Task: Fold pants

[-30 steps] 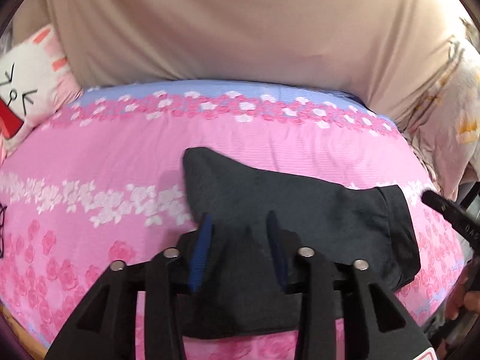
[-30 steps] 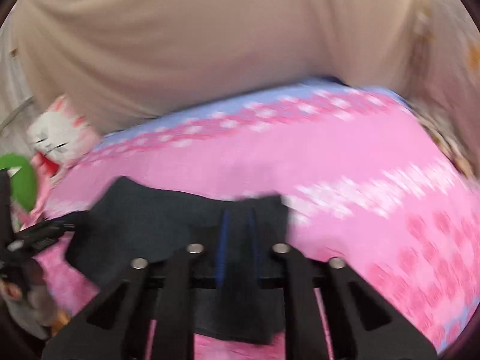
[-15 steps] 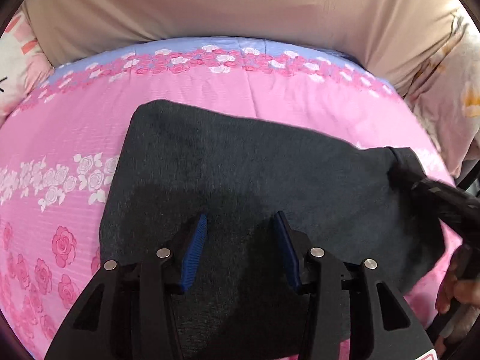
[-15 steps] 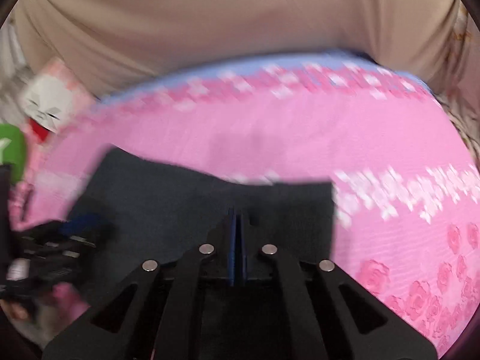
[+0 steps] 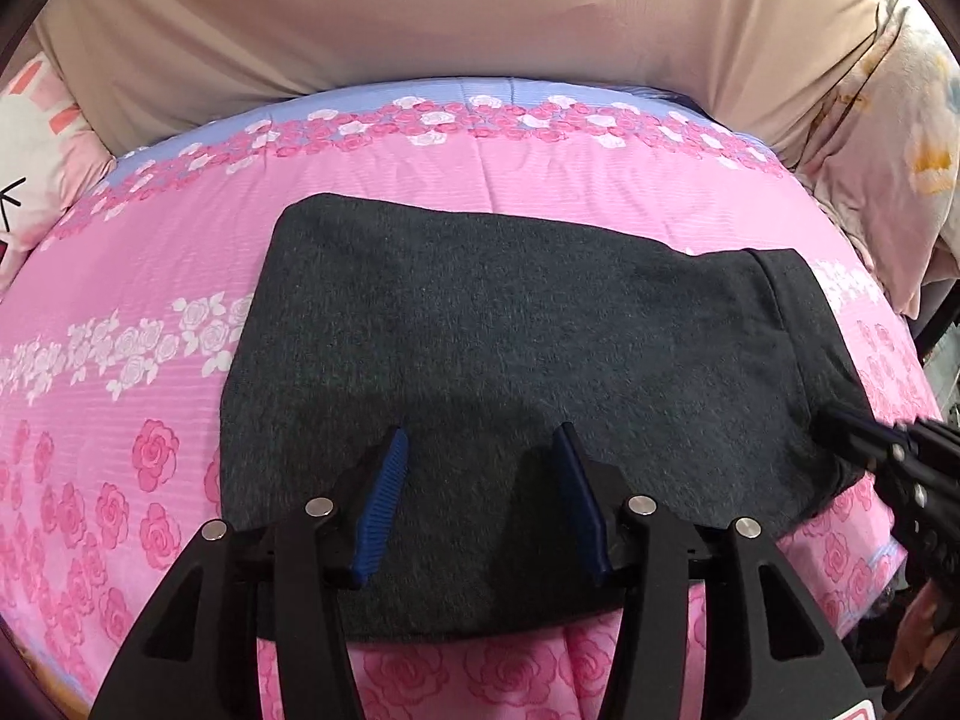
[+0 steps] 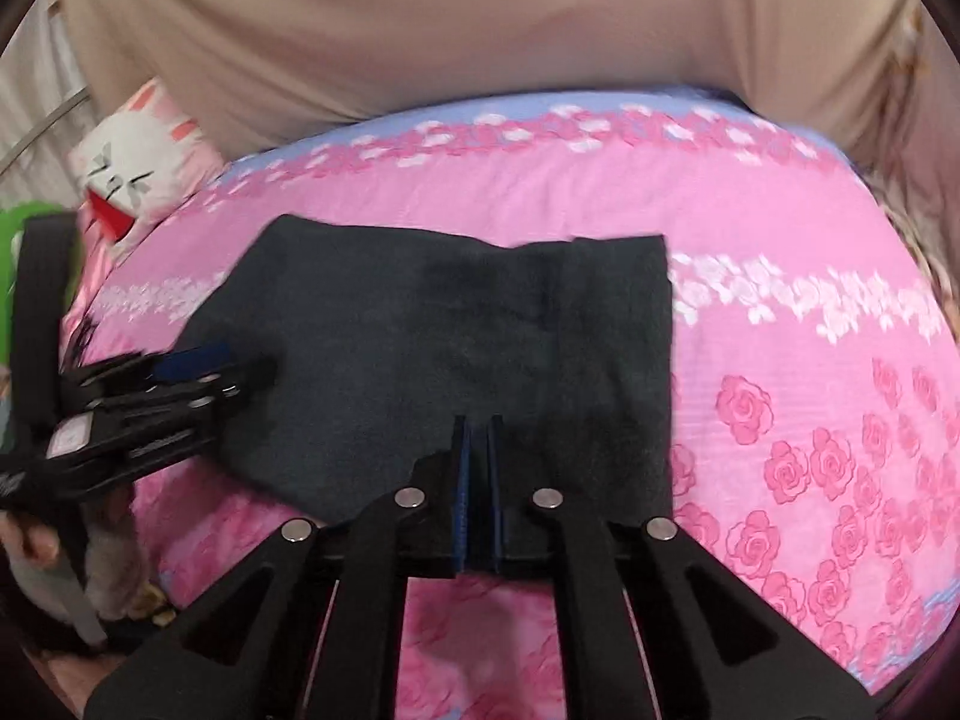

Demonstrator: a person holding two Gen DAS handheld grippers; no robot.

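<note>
Since the earlier frame we lowered the pants [image 5: 510, 372] flat onto the pink bedsheet [image 5: 150, 252]. Left gripper [image 5: 480, 504] just spread, pinching nothing; right gripper [image 6: 477, 468] pinches the near hem. Fold looks laid; releasing remains. Layers underneath hidden, far pillow [image 6: 132, 180] blurred.

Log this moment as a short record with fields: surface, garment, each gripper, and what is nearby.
surface: pink rose-print bedsheet with a blue band at its far edge
garment: dark grey pants, folded, lying flat on the sheet
left gripper: above the near edge of the pants; jaws have just been opening, blue pads apart, not pressing the cloth
right gripper: jaws nearly together at the pants' near edge; whether cloth is pinched cannot be told
nearby: white cartoon pillow at the left, beige cover behind the bed
</note>
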